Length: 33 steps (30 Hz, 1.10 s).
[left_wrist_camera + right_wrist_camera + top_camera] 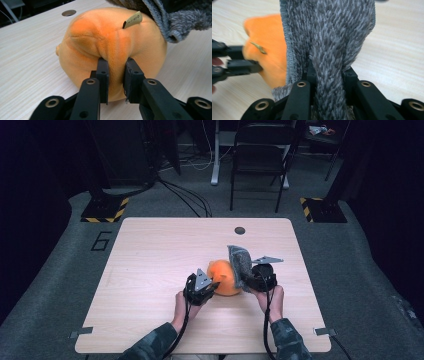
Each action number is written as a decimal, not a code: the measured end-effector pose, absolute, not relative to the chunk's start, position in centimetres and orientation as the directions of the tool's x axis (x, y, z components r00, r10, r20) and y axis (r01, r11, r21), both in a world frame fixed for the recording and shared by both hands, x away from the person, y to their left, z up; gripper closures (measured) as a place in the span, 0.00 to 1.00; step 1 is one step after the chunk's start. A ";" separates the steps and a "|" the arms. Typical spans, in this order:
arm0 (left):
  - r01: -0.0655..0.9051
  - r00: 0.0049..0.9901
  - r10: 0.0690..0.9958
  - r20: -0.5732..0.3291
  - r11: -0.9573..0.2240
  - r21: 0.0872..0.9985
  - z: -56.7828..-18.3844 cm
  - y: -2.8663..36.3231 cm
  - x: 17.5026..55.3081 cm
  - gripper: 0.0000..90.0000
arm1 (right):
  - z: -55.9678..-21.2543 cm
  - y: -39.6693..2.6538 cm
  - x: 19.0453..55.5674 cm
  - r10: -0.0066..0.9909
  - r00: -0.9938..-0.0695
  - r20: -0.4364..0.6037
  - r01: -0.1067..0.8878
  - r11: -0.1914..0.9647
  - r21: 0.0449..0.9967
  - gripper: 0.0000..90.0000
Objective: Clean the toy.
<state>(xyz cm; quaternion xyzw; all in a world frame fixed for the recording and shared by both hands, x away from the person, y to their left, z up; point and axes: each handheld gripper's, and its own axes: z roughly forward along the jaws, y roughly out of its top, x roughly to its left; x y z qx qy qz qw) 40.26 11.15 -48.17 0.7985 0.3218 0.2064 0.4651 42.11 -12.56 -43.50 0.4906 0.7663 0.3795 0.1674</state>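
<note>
An orange plush toy (110, 50) sits on the wooden table (150, 270), near the person's edge and a little right of the table's middle. It is round and squat like a stuffed pumpkin or fruit, covered in short velvety pile, with darker orange bands running over its top and seams that draw the fabric into soft ridges. A small tan fabric label (133, 20) with dark print sticks up from its upper side.

The left gripper (116, 78) has its two black jaws pinched on a fold of the plush at the near side; the fabric bulges out between and above the pads. The jaws are hard matte plastic with brass-ringed screw holes along their arms.

Just beside the toy, touching its right side in the high view, is a grey fuzzy cloth (332, 37). It is a thick, shaggy fabric of mixed dark and light grey fibres, with a stitched hem along one edge. It stands raised on edge, held up from below. The right gripper (328, 77) is clamped on a bunched fold of this cloth, which rises tall between the pads and spreads wider above them.

The table top is pale wood laminate with fine grain, rounded corners and a round cable hole (240, 230) near the far edge. Beyond it a dark folding chair (260, 155) stands on grey carpet.
</note>
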 end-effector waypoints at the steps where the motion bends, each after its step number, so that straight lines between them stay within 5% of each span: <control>1: 0.331 0.707 0.707 0.012 -0.347 0.877 -47.9 11.3 40.3 0.86 | -43.0 -12.5 41.9 0.877 -0.465 0.122 0.617 0.222 0.755 0.82; 7: 0.391 0.713 0.693 -0.108 -0.265 0.881 -46.5 11.2 39.5 0.85 | -39.7 -9.9 40.1 0.834 -0.537 0.129 0.534 0.217 0.817 0.82; 13: 0.360 0.748 0.662 -0.044 -0.349 0.865 -46.6 10.5 39.1 0.83 | -40.8 -7.0 39.9 0.830 -0.555 0.056 0.535 0.305 0.788 0.81; 33: 0.387 0.741 0.669 -0.065 -0.346 0.854 -47.4 10.9 40.2 0.82 | -43.5 -11.3 40.7 0.876 -0.482 0.007 0.638 0.345 0.688 0.81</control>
